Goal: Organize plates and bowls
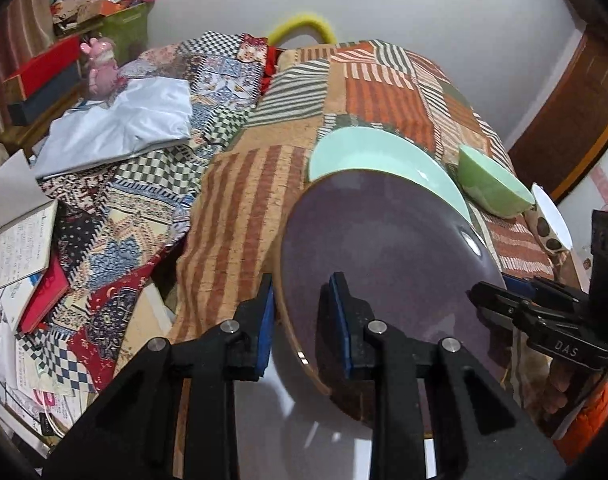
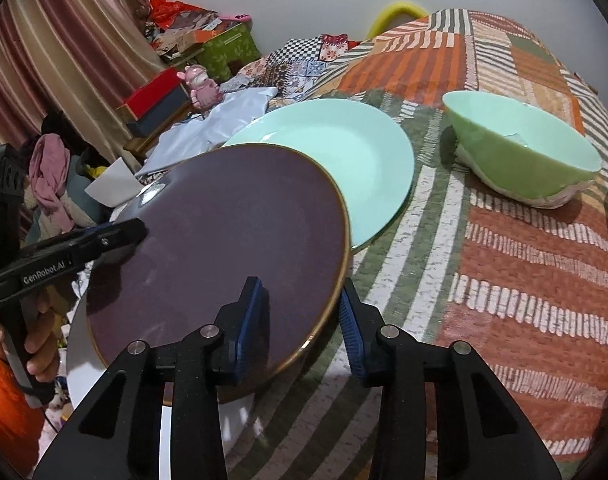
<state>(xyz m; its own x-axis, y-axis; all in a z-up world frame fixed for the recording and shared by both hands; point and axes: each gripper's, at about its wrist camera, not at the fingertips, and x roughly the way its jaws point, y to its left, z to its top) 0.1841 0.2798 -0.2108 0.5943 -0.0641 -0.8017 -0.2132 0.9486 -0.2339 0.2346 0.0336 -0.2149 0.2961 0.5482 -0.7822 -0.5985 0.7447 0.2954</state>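
Grippers first: our left gripper (image 1: 302,320) straddles the purple plate's (image 1: 383,256) rim, one pad above and one below, and our right gripper (image 2: 304,320) brackets the opposite edge likewise; whether either has clamped yet, we cannot tell. That plate sits tilted, its far edge overlapping the mint plate (image 2: 343,152) on the patchwork-covered surface (image 2: 503,260). Beyond stands the green bowl (image 2: 519,156), apart from both plates. We judge the grasp is under way; next, lift evenly and centre purple on mint.
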